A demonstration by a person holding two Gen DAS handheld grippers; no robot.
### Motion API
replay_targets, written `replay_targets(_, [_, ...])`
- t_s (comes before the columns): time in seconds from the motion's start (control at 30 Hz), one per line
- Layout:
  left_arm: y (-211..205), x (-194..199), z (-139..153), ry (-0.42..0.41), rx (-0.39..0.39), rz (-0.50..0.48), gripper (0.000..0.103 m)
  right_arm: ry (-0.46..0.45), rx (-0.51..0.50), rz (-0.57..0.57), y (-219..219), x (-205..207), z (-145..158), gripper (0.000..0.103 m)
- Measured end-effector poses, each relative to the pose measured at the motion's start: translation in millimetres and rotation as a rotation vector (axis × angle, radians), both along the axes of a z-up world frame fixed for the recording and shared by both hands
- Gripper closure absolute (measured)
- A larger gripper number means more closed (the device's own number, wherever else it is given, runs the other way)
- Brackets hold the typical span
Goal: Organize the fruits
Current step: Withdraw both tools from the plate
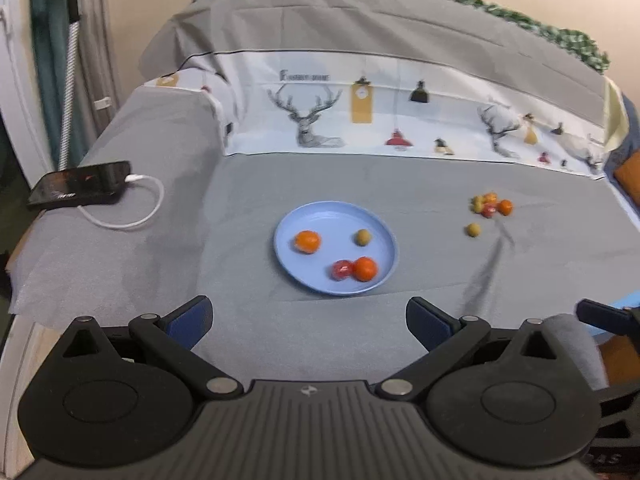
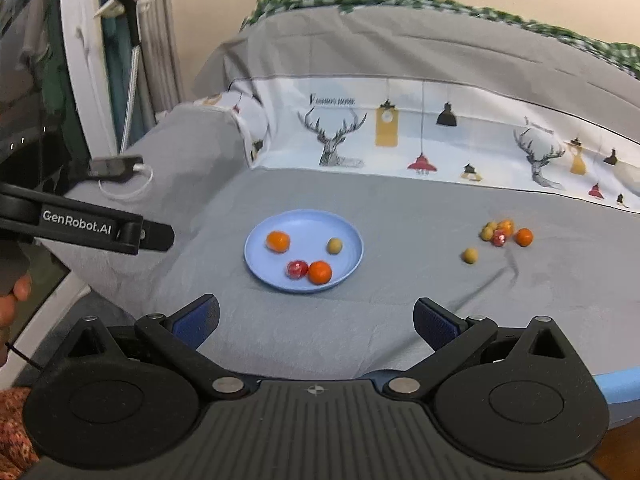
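A light blue plate (image 1: 308, 284) (image 2: 352, 236) sits on the grey cloth. It holds two oranges (image 1: 307, 241) (image 1: 365, 268), a red fruit (image 1: 342, 269) and a green fruit (image 1: 363, 237). A cluster of small fruits (image 1: 491, 203) (image 2: 505, 233) lies to the right, with one green fruit (image 1: 473, 229) (image 2: 469, 255) apart from it. My left gripper (image 1: 309, 316) is open and empty, near the front edge, short of the plate. My right gripper (image 2: 316, 318) is open and empty, also short of the plate.
A phone (image 1: 80, 182) with a white cable (image 1: 140, 216) lies on the raised grey block at the left. A printed deer cloth (image 1: 360, 116) rises behind the plate. The left gripper's body (image 2: 88, 226) shows at the left of the right wrist view.
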State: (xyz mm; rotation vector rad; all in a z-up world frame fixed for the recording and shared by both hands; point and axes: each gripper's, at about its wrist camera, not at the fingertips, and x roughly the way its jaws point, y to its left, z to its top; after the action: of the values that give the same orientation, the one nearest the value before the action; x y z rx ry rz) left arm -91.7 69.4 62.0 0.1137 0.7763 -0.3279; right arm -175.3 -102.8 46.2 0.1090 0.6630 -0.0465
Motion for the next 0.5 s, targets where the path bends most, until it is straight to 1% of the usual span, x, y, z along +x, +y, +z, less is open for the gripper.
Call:
replay_targets(0.07, [-2.1,-6.0,5.7,-0.026,0.015,0.024,0.0,0.01,0.008,-0.012,-3.2,-0.3,-1.1,0.001])
replay_targets(0.13, [-3.7,-13.3,11.3,-0.038,0.026,0.024,0.0,0.019,0.026,-0.003,-3.2,0.4,-0.9,0.001])
replay_targets(0.2, [-3.6,-21.4,19.1,-0.07,0.03,0.024,0.0,-0.02,0.028,0.047,0.3,-1.7,0.4,0.001])
replay_targets(0.23, [-4.1,-24.3,23.1,-0.085,0.044,0.043,0.0,-0.033,0.028,0.064,0.7,0.1,0.4,0.001])
replay_targets(0.27, [-4.4,-25.8,27.7,-0.091,0.053,0.061,0.0,-0.017,0.03,0.048,-0.3,4.9,0.5,0.001])
replay_targets(0.33, [-1.8,-29.3,38.4,-0.107,0.033,0.057,0.0,0.011,0.055,0.015,-5.3,15.5,5.4,0.001])
replay_targets(0.4, [1.4,-33.2,47.4,-0.141,0.021,0.065,0.0,-0.019,0.085,0.008,-10.7,19.7,18.0,0.001])
replay_targets(0.43, [0.0,-33.3,49.8,-0.147,0.031,0.076,0.0,-0.046,0.088,-0.017,-13.6,18.8,25.0,0.001])
replay_targets(0.5, [-5.6,-32.1,54.1,-0.126,0.063,0.069,0.0,-0.1,0.117,-0.07,-19.9,11.1,35.3,0.001])
